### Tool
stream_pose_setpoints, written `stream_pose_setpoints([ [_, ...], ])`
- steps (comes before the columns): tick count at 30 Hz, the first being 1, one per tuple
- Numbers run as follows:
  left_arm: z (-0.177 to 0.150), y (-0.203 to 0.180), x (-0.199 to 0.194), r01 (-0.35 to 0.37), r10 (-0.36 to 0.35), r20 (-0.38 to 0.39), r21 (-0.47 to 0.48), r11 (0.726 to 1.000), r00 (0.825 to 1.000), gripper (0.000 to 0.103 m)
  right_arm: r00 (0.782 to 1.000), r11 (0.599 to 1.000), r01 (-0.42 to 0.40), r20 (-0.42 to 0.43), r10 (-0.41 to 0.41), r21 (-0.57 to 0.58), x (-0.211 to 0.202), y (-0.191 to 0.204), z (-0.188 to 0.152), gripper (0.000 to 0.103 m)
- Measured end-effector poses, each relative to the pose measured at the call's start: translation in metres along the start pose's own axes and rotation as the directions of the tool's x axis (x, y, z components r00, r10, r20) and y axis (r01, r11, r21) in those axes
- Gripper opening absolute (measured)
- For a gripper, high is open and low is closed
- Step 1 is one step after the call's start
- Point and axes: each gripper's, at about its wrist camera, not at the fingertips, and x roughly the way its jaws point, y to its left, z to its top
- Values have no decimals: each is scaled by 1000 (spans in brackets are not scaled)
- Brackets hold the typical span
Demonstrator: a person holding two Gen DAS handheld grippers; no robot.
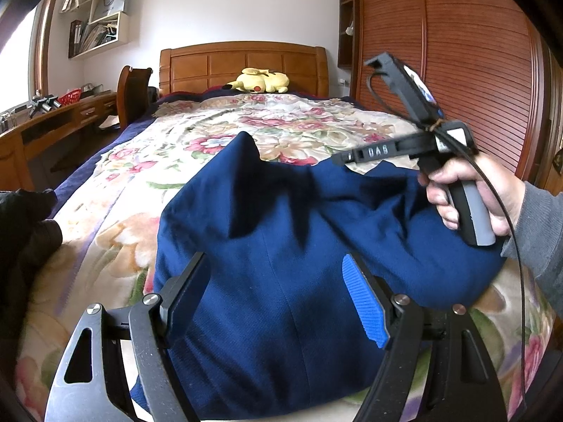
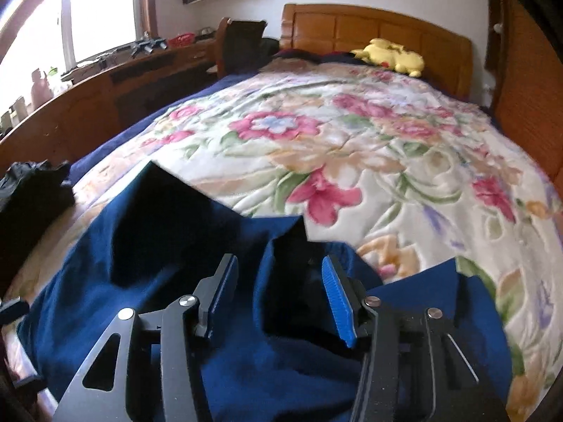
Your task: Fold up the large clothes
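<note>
From the left wrist, the left tool (image 1: 274,302) hovers wide apart over the near part of the navy garment (image 1: 281,246), which lies bunched on the floral bedspread (image 1: 211,130); nothing sits between its pads. At right, a hand (image 1: 471,190) grips the right tool's handle.

From the right wrist, the right tool (image 2: 278,299) stands partly apart above a dark fold of the navy garment (image 2: 123,263), pads not pressing it. A yellow plush toy (image 2: 394,56) lies far by the headboard.

Both cameras ride just behind their claws, tilted down and looking up the bed (image 1: 147,183) toward the headboard (image 1: 242,65). Each sits close over the blue garment (image 1: 281,263). They share the flowered blanket (image 2: 352,147), the yellow plush toy (image 2: 394,56) and the headboard; the left view also catches the right hand (image 1: 468,193).
</note>
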Motion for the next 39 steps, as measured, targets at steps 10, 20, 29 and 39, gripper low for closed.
stream_pose_setpoints([
  [10, -3, -7, 11, -29, 30, -41, 30, 999, 999, 78, 997, 989, 58, -44, -64, -133, 29, 6, -7, 3],
  [20, -4, -5, 16, -27, 29, -70, 22, 999, 997, 78, 979, 982, 163, 110, -174, 96, -11, -44, 17, 62],
  [29, -4, -10, 16, -36, 39, -67, 46, 998, 997, 78, 947, 930, 319, -99, -306, 184, -25, -133, -13, 62],
  [39, -4, -9, 21, -46, 50, -88, 45, 998, 995, 78, 946, 918, 274, -250, -204, 286, 10, -178, -39, 48],
])
